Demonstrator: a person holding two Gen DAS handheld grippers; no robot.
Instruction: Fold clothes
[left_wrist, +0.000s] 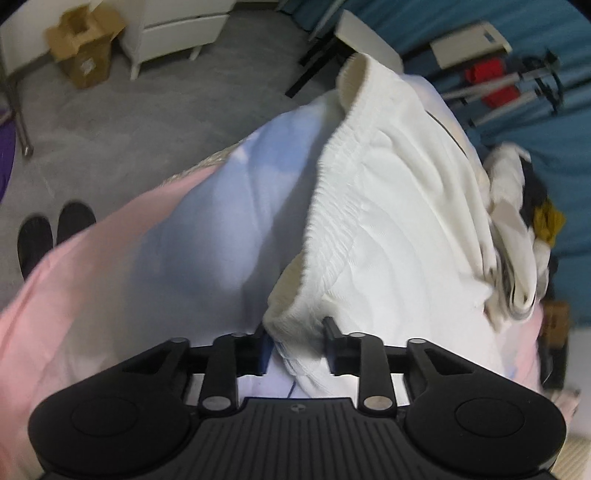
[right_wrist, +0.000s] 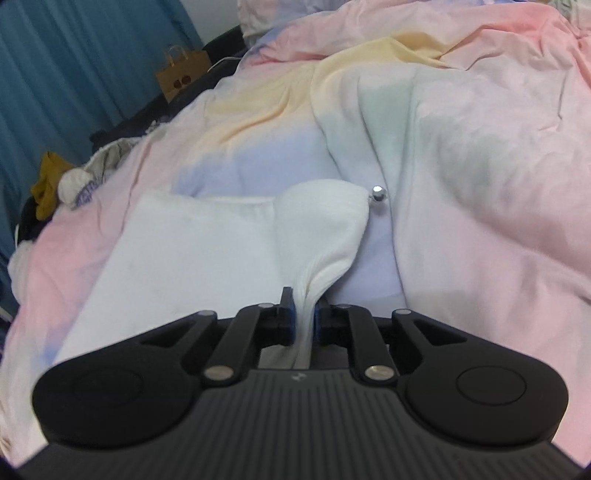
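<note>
Gripping a bunched fold of the white garment (right_wrist: 207, 251), my right gripper (right_wrist: 303, 317) has its blue pads (right_wrist: 291, 317) pressed tight on the cloth, which fans out ahead of the jaws into a rounded flap while the rest lies flat to the left on the pastel bedspread (right_wrist: 480, 184). A small shiny metal ball (right_wrist: 378, 192) sits just beside the tip of that flap. Through my left camera the same white garment (left_wrist: 388, 206) shows its ribbed elastic waistband (left_wrist: 328, 206) running away from me, and one corner of it hangs between the fingers of my left gripper (left_wrist: 295, 347); the jaws stand partly apart there, and I cannot tell whether the pads actually press on the cloth. The garment rests on the bed, over the pink and lilac cover. Beyond it at the far edge lies a heap of other clothes (left_wrist: 517, 236), white, dark and mustard. Off the bed I see grey floor (left_wrist: 110, 122), a pair of black slippers (left_wrist: 55, 232), a cardboard box (left_wrist: 83, 48), white furniture (left_wrist: 177, 33) and a blue curtain (right_wrist: 74, 55) with a brown paper bag (right_wrist: 181, 72) before it.
</note>
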